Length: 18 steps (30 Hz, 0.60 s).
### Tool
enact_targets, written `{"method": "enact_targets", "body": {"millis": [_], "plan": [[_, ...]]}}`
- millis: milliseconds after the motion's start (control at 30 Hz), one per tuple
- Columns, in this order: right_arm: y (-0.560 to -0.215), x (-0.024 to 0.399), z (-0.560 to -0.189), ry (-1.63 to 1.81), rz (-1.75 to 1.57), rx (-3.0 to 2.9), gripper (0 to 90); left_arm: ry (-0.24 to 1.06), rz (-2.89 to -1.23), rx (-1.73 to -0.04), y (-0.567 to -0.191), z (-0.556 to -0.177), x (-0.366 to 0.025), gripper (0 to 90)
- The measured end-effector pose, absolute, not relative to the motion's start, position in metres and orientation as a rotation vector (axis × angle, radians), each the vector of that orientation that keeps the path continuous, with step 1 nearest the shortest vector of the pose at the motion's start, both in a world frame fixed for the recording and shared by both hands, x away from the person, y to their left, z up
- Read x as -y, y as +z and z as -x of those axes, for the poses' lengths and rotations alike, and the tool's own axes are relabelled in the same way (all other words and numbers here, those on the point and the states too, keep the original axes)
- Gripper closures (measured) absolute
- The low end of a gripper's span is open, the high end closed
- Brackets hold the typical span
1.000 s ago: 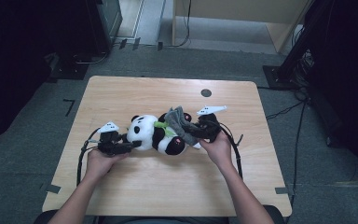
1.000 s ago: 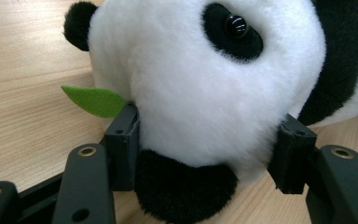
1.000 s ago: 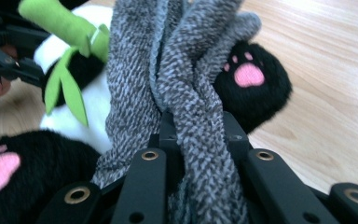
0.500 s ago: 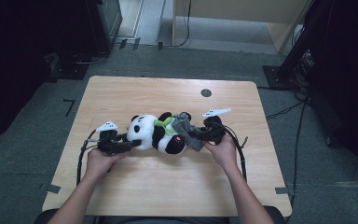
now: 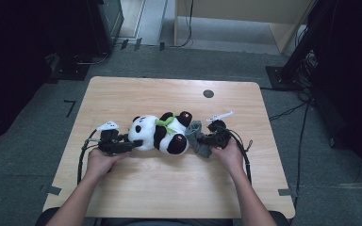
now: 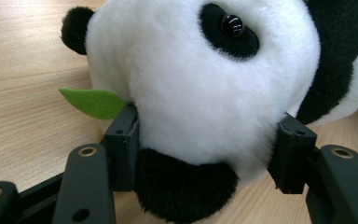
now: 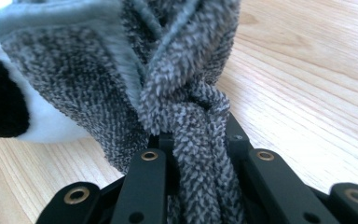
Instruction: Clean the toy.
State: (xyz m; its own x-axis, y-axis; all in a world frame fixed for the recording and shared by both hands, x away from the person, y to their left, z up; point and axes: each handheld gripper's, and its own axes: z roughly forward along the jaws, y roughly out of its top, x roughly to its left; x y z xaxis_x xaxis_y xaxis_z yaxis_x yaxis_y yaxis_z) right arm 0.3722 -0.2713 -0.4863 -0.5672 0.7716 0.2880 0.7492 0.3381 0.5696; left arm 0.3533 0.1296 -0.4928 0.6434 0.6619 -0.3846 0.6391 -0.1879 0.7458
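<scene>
The left tool [image 5: 125,145] has its 2 jaws clamped on the head of the plush panda [image 5: 162,134], one pad pressing each side of the white face, a green felt leaf [image 6: 93,102] poking out beside the left pad. The right tool [image 5: 206,139] pinches a bunched fold of the grey towel [image 5: 197,136] tightly between nearly closed jaws. The panda lies on its side mid-tabletop [image 5: 169,188], between both tools, with the towel touching its legs.
</scene>
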Motion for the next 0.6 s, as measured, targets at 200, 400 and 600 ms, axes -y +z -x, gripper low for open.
{"method": "enact_targets", "body": {"millis": [200,400,600], "plan": [[-0.481,0.292,-0.372,1.038,-1.531,-2.461,76.6,0.036,-1.886,-1.026,-0.493,-0.353,-0.129,38.8],[-0.459,0.311,-0.368,1.202,-1.531,-2.268,76.7,0.043,-1.893,-1.019,-0.493,-0.353,-0.129,38.7],[-0.432,0.319,-0.361,1.321,-1.448,-2.154,76.7,0.046,-1.886,-1.016,-0.494,-0.353,-0.129,38.5]]}}
